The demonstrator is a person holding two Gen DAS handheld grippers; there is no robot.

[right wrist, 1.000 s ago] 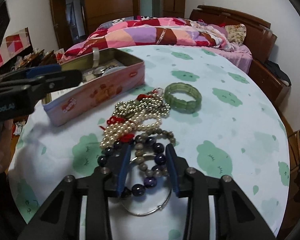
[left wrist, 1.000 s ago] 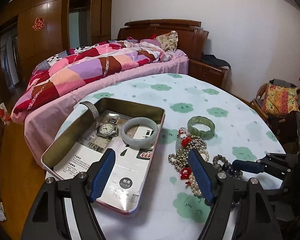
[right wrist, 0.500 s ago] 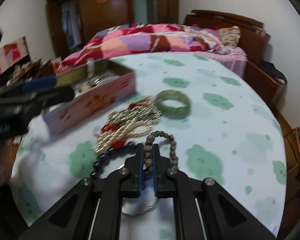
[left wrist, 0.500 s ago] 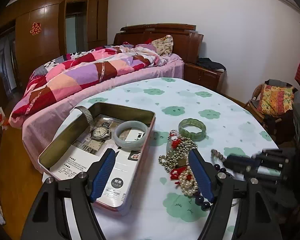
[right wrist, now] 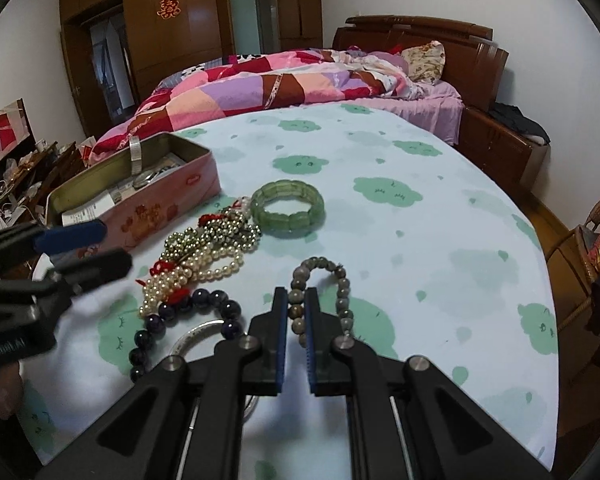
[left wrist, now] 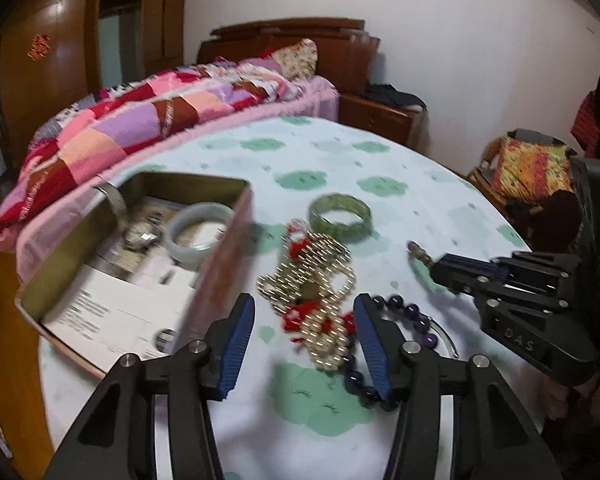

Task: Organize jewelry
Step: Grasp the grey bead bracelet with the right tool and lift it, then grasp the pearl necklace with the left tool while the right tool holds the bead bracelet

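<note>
My left gripper (left wrist: 305,340) hovers low over a tangled pile of pearl and gold bead strands with red tassels (left wrist: 314,292). Its jaws are closing with the pile between them, and the pads do not press on it. My right gripper (right wrist: 296,300) is shut on a grey bead bracelet (right wrist: 340,280), whose loop lies ahead on the cloth. In the left wrist view the right gripper (left wrist: 440,268) comes in from the right. A dark purple bead bracelet (right wrist: 188,312) and a silver bangle (right wrist: 196,330) lie beside the pile.
An open pink tin (left wrist: 140,184) at the left holds a watch (left wrist: 140,236) and a pale bangle (left wrist: 198,232). A green stone bracelet (right wrist: 288,210) lies beyond the pile. The round table (right wrist: 420,240) has a cloud-print cloth. A bed stands behind and a cushioned chair (left wrist: 532,168) to the right.
My left gripper shifted right from the tin's edge to straddle the bead pile, and its jaws narrowed. My right gripper shut on the grey bracelet and drew it away from the pile.
</note>
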